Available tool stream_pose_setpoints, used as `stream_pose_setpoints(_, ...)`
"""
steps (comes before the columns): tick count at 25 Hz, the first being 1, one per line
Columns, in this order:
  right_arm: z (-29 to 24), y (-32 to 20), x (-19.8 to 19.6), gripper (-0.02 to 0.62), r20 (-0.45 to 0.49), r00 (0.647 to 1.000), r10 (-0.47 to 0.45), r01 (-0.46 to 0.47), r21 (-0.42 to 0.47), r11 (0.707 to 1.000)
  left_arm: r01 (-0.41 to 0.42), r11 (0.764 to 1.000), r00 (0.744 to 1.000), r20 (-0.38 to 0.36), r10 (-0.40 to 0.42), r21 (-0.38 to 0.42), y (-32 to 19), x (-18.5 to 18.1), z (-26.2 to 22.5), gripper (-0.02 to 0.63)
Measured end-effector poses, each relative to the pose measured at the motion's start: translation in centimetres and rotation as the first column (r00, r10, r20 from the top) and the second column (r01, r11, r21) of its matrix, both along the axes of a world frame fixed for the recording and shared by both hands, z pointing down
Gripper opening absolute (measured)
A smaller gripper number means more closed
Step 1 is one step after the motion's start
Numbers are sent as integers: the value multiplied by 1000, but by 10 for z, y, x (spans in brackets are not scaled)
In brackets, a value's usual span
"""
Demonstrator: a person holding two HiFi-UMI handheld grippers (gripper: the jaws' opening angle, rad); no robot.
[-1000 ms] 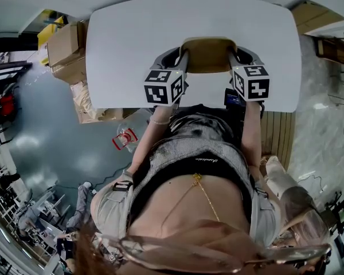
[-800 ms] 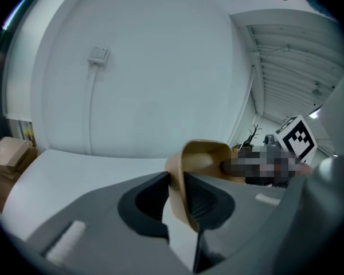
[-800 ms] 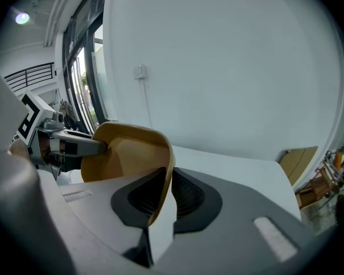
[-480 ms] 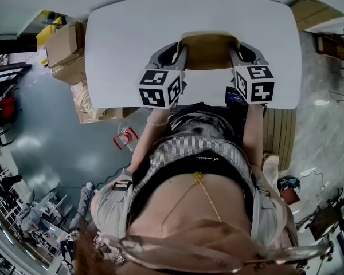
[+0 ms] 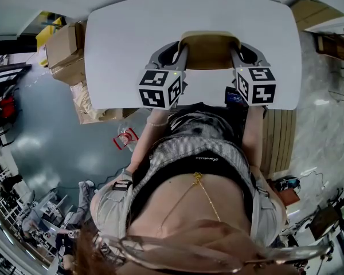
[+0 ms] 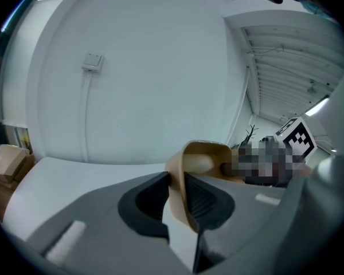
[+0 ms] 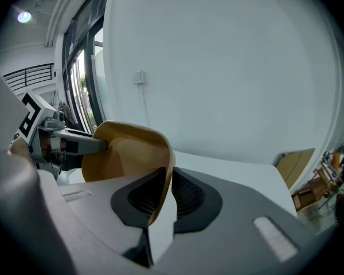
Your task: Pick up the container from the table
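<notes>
The person stood at the near edge of a white table (image 5: 132, 39) with a gripper in each hand, and the tan container (image 5: 208, 53) was caught between the two of them, over the near middle of the tabletop. The left gripper (image 5: 182, 50) had the container's left wall and the right gripper (image 5: 234, 50) had its right wall, so the two tools faced each other across the open top. In the left gripper view, the left gripper (image 6: 176, 188) had its dark ribbed pads pressed together on the thin wall of the container (image 6: 203, 153), one pad inside and one outside. The right gripper (image 7: 167, 191) was clamped the same way on the opposite wall of the container (image 7: 129, 150), with the white table (image 7: 229, 165) stretching away behind it. From where I looked I could not tell whether the container's base touched the tabletop or hung just clear of it. Cardboard boxes (image 5: 66, 47) sat on the floor off the table's left end, and a wall switch (image 6: 92, 61) showed on the plain white wall beyond.
</notes>
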State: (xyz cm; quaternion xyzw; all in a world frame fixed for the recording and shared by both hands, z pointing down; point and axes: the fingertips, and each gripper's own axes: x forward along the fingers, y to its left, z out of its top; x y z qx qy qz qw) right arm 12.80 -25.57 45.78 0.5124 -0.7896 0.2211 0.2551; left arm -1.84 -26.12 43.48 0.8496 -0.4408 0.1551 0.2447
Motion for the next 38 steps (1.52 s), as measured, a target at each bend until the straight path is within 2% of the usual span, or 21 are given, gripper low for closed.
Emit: stream_pose_setpoints(38,3,3,2,60,-4,1000,11,-11,-7,1000,-14,1000,1000,-2,14,-10,2,2,3,66)
